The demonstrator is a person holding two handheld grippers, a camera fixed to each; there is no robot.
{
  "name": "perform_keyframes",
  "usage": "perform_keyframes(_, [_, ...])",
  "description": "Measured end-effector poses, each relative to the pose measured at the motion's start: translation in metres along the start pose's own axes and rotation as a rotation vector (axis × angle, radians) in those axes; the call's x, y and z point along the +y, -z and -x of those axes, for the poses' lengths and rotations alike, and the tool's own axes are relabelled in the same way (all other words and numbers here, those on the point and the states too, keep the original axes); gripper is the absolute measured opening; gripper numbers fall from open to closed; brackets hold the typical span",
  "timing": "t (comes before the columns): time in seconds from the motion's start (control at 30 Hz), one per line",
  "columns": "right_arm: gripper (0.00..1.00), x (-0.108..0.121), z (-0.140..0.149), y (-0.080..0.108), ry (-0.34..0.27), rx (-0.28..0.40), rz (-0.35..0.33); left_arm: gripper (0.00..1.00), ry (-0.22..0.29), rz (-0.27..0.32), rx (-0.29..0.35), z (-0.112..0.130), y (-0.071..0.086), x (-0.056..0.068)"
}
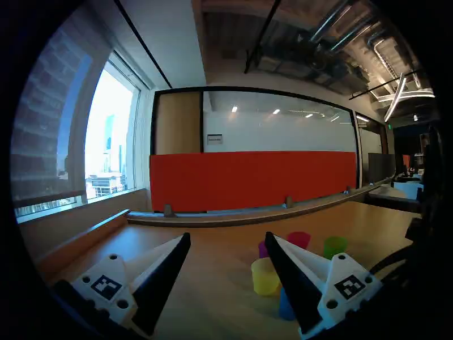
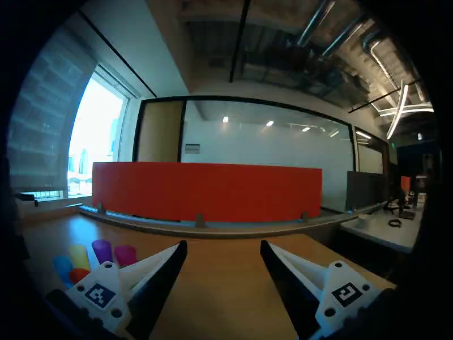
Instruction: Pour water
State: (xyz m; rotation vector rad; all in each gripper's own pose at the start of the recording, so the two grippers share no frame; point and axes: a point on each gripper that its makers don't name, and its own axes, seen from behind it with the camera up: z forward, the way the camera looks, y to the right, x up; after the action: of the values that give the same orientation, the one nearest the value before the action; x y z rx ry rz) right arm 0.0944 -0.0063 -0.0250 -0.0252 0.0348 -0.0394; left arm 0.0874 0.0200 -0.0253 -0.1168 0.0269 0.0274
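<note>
Left gripper [image 1: 227, 234] and right gripper [image 2: 222, 242] gape wide, empty. Reaching in could topple the crowded cups [image 1: 265, 276], a finger clipping neighbours

A red partition [image 1: 252, 180] stands along the far edge of the wooden tabletop [image 1: 221, 277]. A bright window [image 1: 107, 153] sits left of it, with pipes [image 1: 340, 34] overhead.
</note>
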Motion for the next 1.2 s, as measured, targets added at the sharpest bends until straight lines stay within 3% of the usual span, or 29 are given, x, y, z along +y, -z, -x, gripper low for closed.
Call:
perform_keyframes(0.37, [1.00,0.006,0.005,0.003,-0.003,-0.012,0.016,0.98,-0.016,-0.035,0.024,0.003,-0.004,0.005])
perform_keyframes(0.77, [1.00,0.010,0.003,0.004,-0.036,-0.019,0.032,0.98,-0.004,-0.081,0.023,0.028,-0.002,-0.008])
perform_keyframes(1.0, [1.00,0.000,0.003,0.003,-0.006,-0.028,0.038,0.97,0.008,-0.079,0.028,0.042,-0.003,-0.006])
perform_keyframes(1.2, [1.00,-0.010,0.000,0.001,0.007,-0.029,0.030,0.98,0.032,-0.092,0.019,0.057,-0.005,-0.012])
